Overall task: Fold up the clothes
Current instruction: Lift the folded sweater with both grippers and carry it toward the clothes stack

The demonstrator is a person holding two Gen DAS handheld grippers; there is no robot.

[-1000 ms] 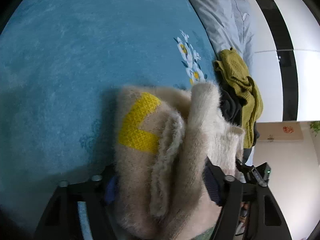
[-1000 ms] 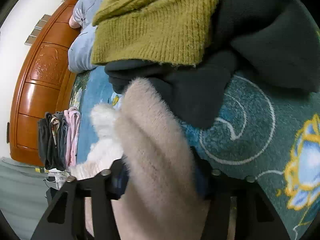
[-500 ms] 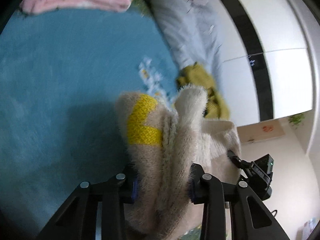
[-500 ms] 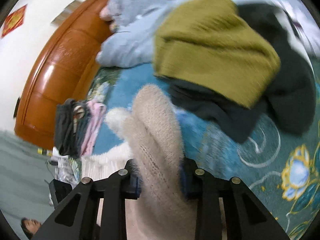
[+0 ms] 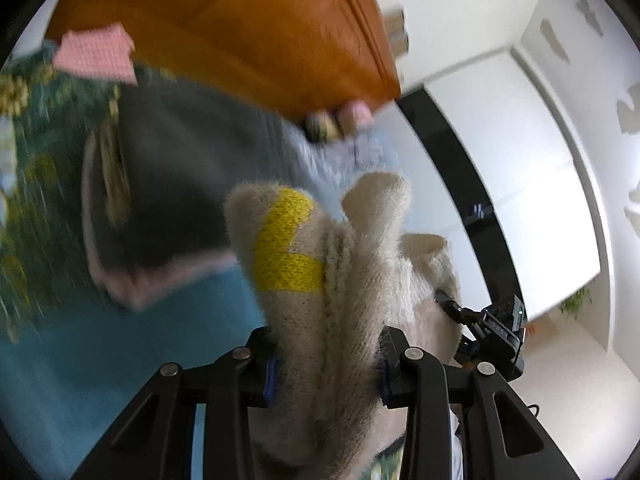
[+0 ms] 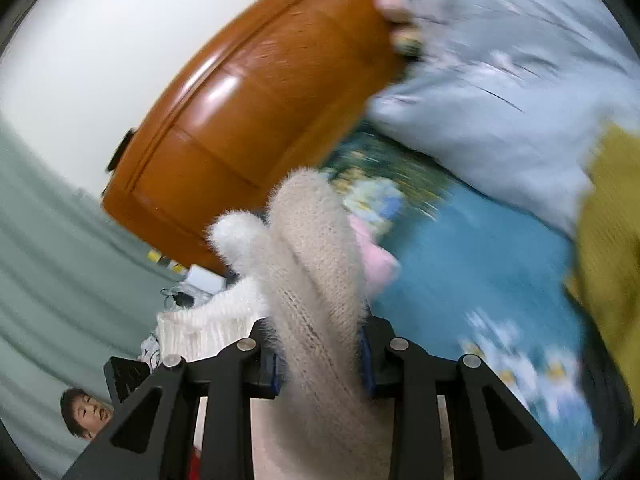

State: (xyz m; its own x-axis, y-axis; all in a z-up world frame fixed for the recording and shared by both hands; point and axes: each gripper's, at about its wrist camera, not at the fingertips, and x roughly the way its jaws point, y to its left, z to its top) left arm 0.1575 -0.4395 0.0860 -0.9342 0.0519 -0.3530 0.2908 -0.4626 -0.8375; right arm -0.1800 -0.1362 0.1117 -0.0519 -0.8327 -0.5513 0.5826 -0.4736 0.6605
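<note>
Sweater [image 5: 320,300], cream with yellow patch, bunched and held clear of the bed [image 5: 100,352]; left gripper [image 5: 324,364] clamped on one thick fold; right gripper [image 6: 320,350] clamped on another [image 6: 316,280]. Risk: fuzzy knit slips from pads, or hanging bulk snags the stack [image 5: 160,208] beyond; blur hides hem.

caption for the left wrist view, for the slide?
Left gripper clamped on a fuzzy beige sweater with a yellow patch, held above the teal bedspread; wooden headboard beyond.
</note>
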